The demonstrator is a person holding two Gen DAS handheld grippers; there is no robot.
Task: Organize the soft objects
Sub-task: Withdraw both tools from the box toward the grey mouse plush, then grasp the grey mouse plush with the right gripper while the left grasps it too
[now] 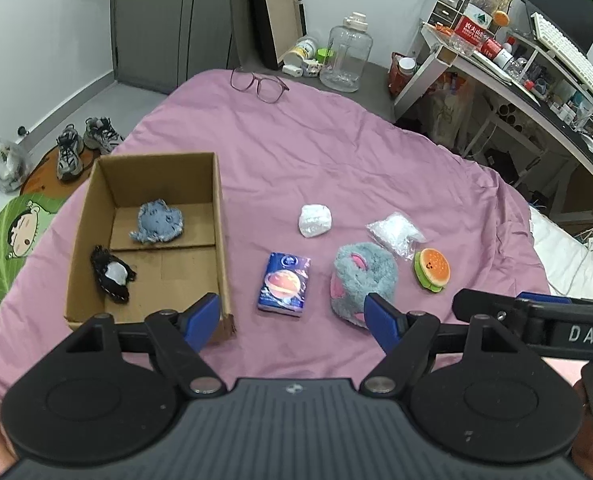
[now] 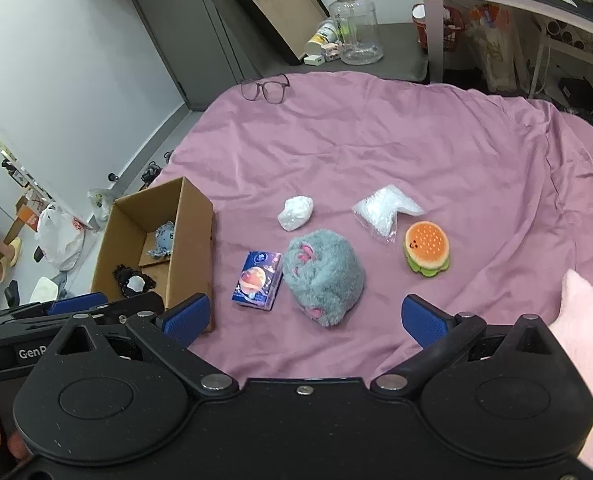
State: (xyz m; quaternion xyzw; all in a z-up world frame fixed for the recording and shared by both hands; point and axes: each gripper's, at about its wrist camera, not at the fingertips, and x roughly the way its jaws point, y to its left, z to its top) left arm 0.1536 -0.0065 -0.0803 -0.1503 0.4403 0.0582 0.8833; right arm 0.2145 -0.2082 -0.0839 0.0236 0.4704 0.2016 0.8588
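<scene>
Grey plush (image 2: 323, 280) just ahead between right tongs (image 2: 314, 318); both tongs wide apart, empty

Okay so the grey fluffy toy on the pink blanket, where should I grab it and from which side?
Probably across the middle of the grey fluffy toy, coming from above. It lies as a rounded mound, higher in the middle, with clear pink blanket on both flanks for the fingers. The right gripper, jaws open, already faces it.

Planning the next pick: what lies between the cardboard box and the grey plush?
Only the blue tissue pack, between cardboard box and grey plush, apart from both; both views show it.
</scene>
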